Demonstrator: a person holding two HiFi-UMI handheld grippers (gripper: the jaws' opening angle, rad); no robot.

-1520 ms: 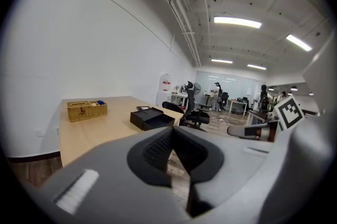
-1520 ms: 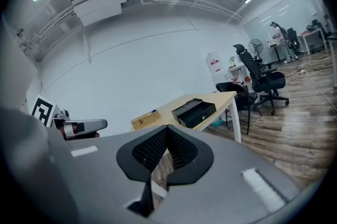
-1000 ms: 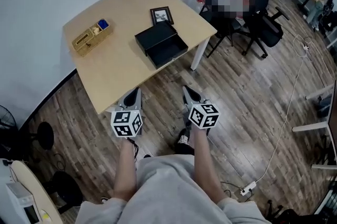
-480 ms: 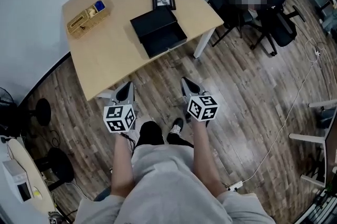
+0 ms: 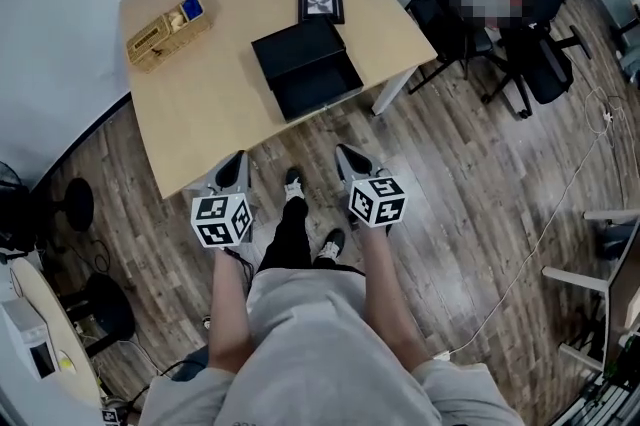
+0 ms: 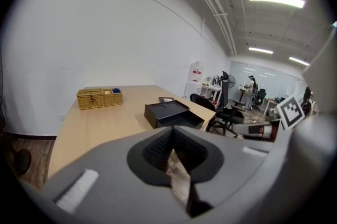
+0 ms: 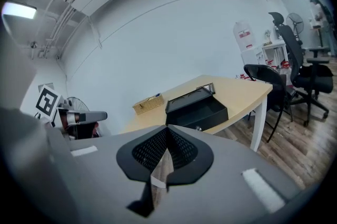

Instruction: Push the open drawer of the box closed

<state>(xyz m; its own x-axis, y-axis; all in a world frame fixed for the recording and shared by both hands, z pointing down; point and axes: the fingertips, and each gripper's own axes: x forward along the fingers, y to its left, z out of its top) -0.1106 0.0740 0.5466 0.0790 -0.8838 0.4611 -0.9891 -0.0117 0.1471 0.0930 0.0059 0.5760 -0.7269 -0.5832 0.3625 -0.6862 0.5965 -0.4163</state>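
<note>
Near the counter's (image 5: 215, 109) near edge, toward its right corner, stands the black box (image 5: 295, 47). Its drawer (image 5: 320, 89) is pulled out toward the person, with the drawer front close to that edge. The drawer looks empty inside, and the right gripper view shows a small knob on its front. Behind the box, toward the far right corner, a framed picture (image 5: 321, 1) lies flat, just apart from the box. A wicker basket (image 5: 165, 32) sits by the far left corner, well apart from both.

The left gripper (image 5: 236, 164) is held low in front of the counter, its tip near the near edge toward the left corner. Its 2 fingers (image 6: 152, 150) are closed tip to tip with nothing between them. The right gripper (image 5: 345, 156) hangs over the wood floor (image 5: 450, 164), off the near edge and apart from the drawer. Its 2 fingers (image 7: 181, 153) are also pressed together and empty. Neither gripper touches the box. Both point toward the counter, and the person's legs show between them.
</note>
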